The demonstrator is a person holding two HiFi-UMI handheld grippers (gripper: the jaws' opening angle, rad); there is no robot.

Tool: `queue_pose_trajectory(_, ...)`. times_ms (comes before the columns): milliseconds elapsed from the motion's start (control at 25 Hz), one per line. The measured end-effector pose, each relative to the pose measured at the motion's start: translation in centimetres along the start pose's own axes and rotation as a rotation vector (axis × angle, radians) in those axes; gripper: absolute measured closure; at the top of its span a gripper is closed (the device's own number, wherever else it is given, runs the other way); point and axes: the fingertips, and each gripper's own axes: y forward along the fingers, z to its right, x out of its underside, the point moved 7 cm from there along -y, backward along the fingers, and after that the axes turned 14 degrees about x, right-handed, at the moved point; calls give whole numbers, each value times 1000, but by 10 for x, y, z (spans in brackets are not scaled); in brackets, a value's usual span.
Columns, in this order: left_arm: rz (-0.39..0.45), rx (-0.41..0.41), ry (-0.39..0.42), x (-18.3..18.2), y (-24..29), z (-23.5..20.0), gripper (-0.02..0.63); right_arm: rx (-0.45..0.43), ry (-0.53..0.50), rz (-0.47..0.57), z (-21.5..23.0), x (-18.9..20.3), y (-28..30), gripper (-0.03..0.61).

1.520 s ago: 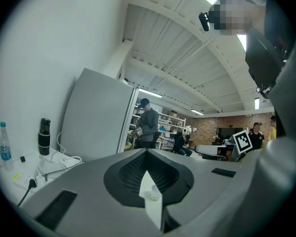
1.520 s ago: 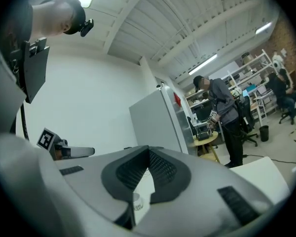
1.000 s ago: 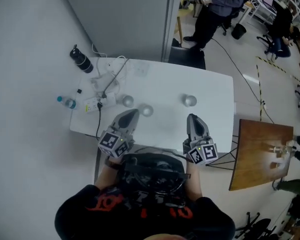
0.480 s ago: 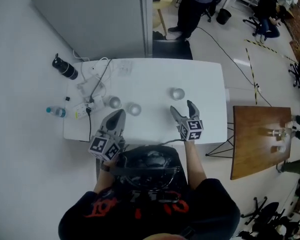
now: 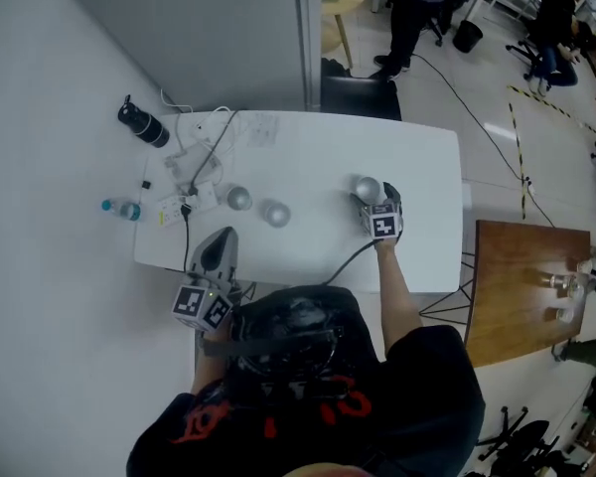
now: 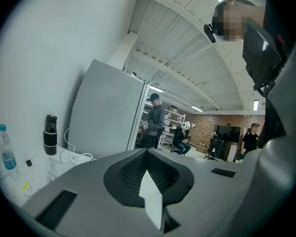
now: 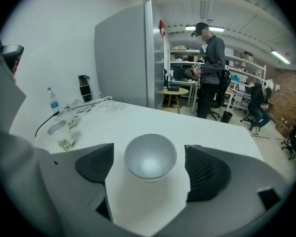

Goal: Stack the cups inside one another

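Three silver-lined paper cups stand apart on the white table (image 5: 417,162): two at the left (image 5: 238,198) (image 5: 275,213) and one at the right (image 5: 367,188). My right gripper (image 5: 375,200) is down at the right cup. Its jaws have just been opening and now stand wide on either side of the cup (image 7: 150,154) without touching it. One left cup (image 7: 60,134) shows far left in the right gripper view. My left gripper (image 5: 223,238) hangs over the table's near edge, jaws closed together (image 6: 149,157) with nothing in them.
A black flask (image 5: 142,125), a water bottle (image 5: 122,207), a power strip with cables (image 5: 194,182) crowd the table's left end. A grey partition (image 5: 228,28) and black chair (image 5: 358,92) stand behind it, a wooden table (image 5: 521,296) to the right. A person (image 5: 422,8) stands beyond.
My right gripper swung forward and down from the near edge to the right cup, and its jaws opened around it. The left gripper has drawn back slightly to the near edge.
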Motion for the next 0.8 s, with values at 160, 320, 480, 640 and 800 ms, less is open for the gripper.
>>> queue_pose_trajectory(160,-1,-15,-1,-1,-3,1,618,-12,12,-59,-1,3,6,125)
queue_pose_trajectory(320,1,-2,-6,1,-1,6,618,-38,13,-51,-3,4,2,218)
queue_pose_trajectory(480,5,-2,-17,4,-3,5,618,-59,-22,47,-9,-8,-18,219)
queue_pose_trajectory(640,13,-1,-33,5,-5,1,618,-132,-47,178,-29,-39,-57,221)
queue_pose_trajectory(800,17,10,-33,4,-2,-1,618,-211,-59,273,-55,-70,-98,219)
